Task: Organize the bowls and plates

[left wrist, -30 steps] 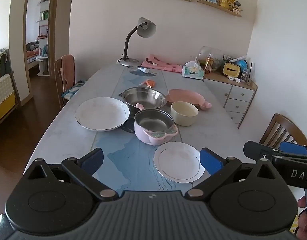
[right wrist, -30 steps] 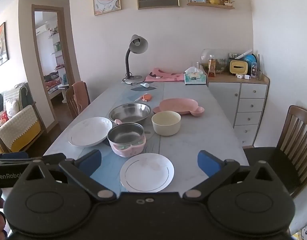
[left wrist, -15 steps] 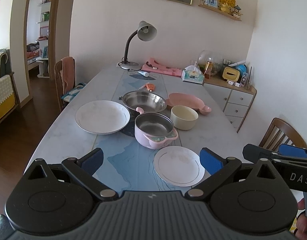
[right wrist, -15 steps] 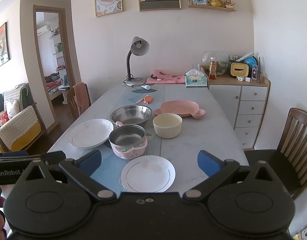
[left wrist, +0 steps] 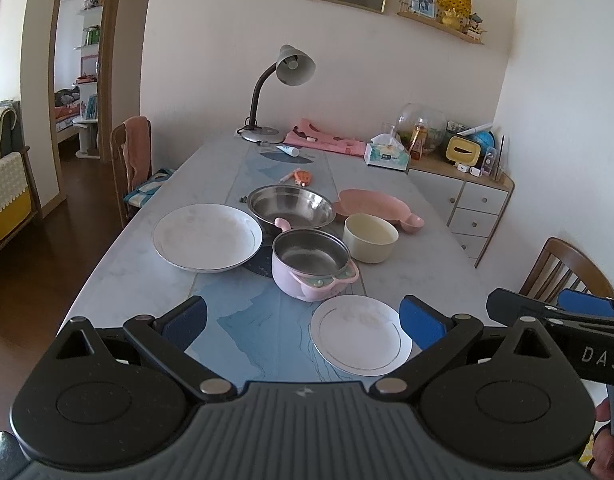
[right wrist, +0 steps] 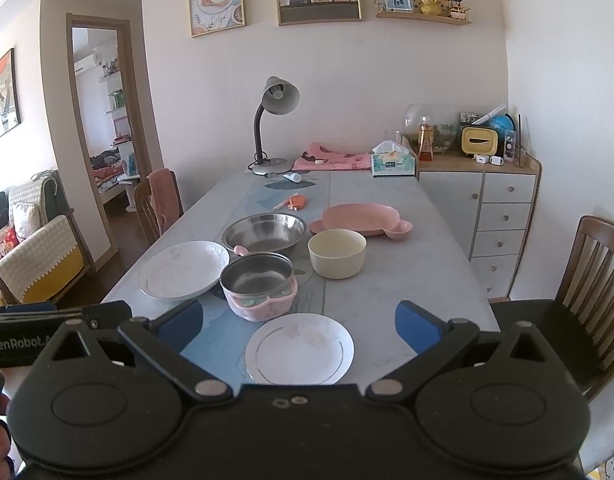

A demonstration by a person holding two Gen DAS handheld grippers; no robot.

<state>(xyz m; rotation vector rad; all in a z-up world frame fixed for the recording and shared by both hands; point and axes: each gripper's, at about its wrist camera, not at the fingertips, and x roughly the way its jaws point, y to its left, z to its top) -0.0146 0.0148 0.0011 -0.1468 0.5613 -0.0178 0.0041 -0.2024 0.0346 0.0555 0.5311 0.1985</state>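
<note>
A small white plate (left wrist: 361, 335) (right wrist: 299, 349) lies at the near table edge. Behind it stand a pink pot with a steel liner (left wrist: 313, 263) (right wrist: 259, 284), a large white plate (left wrist: 207, 237) (right wrist: 183, 268), a steel bowl (left wrist: 291, 208) (right wrist: 264, 232), a cream bowl (left wrist: 370, 237) (right wrist: 337, 253) and a pink plate (left wrist: 373, 208) (right wrist: 363, 220). My left gripper (left wrist: 303, 320) is open and empty above the near edge. My right gripper (right wrist: 299, 320) is open and empty above the small plate.
The grey marble table (left wrist: 147, 292) also holds a desk lamp (left wrist: 283, 84), a pink cloth (left wrist: 327, 142), a tissue box (left wrist: 387, 156) and a small orange item (left wrist: 301, 177). Wooden chairs (right wrist: 587, 280) (left wrist: 135, 160) stand at both sides. A drawer cabinet (right wrist: 503, 216) is at the right.
Both grippers have tilted up and drawn back slightly, so the dishes sit lower in both views. Nothing on the table has moved. Both stay open.
</note>
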